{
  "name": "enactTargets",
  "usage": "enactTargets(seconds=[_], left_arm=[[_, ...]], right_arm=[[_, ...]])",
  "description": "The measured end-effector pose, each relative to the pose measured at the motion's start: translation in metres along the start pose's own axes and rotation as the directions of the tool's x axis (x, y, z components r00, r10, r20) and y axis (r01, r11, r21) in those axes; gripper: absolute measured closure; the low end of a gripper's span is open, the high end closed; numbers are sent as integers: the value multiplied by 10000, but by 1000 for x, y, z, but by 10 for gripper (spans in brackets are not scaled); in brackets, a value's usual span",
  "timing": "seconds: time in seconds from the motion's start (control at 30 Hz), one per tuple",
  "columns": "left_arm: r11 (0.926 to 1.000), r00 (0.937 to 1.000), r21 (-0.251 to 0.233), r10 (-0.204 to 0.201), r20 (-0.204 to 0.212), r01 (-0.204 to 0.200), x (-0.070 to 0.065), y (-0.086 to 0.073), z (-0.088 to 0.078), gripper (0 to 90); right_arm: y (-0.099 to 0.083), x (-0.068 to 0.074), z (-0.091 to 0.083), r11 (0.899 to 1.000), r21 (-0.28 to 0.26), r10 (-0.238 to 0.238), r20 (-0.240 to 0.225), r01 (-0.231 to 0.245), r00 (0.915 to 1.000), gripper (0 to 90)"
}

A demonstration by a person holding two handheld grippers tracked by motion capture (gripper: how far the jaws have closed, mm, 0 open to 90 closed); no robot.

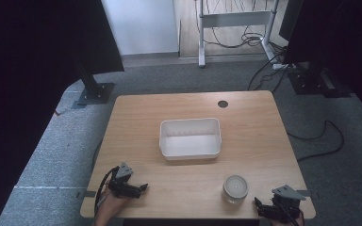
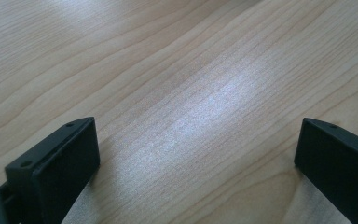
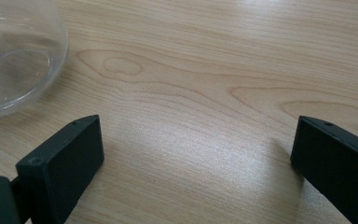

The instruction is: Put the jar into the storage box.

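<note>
A white rectangular bin (image 1: 190, 138) sits empty in the middle of the wooden table (image 1: 136, 117). A clear glass jar (image 1: 235, 189) with a pale lid stands near the front right; its rounded wall (image 3: 14, 60) shows at the upper left of the right gripper view. My left gripper (image 1: 143, 188) rests on the table at the front left, held by a hand, jaws wide apart over bare wood (image 2: 196, 140). My right gripper (image 1: 258, 205) lies at the front right edge, just right of the jar, also open with nothing between its jaws (image 3: 196, 149).
A dark round grommet hole (image 1: 223, 103) lies near the table's far edge. Beyond the table are grey carpet, loose cables (image 1: 311, 136), a black stand base (image 1: 94, 92) at the left and a white desk frame (image 1: 235, 28) at the back.
</note>
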State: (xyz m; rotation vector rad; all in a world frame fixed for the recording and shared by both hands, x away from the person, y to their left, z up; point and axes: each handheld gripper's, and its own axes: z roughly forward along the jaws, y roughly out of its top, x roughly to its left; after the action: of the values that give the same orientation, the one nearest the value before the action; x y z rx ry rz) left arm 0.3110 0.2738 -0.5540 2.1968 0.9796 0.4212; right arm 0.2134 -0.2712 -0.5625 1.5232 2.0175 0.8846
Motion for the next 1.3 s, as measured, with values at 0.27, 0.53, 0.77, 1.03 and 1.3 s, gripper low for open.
enactTargets(seconds=[0.27, 0.53, 0.77, 1.03, 1.3], left_arm=[[10000, 10000, -2, -7, 0, 7, 0, 0, 0, 0], [10000, 10000, -8, -19, -2, 19, 0, 0, 0, 0], [10000, 10000, -9, -20, -3, 20, 0, 0, 0, 0], [10000, 10000, -9, -21, 0, 21, 0, 0, 0, 0], [10000, 10000, -8, -19, -2, 19, 0, 0, 0, 0]], right_arm=[[0, 0, 0, 10000, 29, -70, -38, 70, 10000, 9], [-1, 0, -1, 9999, 33, -151, -123, 151, 9998, 5], [-1, 0, -1, 9998, 60, -175, -160, 176, 9997, 0], [-1, 1, -1, 9997, 95, -206, -208, 208, 9996, 0], [-1, 4, -3, 9993, 172, -338, -305, 343, 9990, 0]])
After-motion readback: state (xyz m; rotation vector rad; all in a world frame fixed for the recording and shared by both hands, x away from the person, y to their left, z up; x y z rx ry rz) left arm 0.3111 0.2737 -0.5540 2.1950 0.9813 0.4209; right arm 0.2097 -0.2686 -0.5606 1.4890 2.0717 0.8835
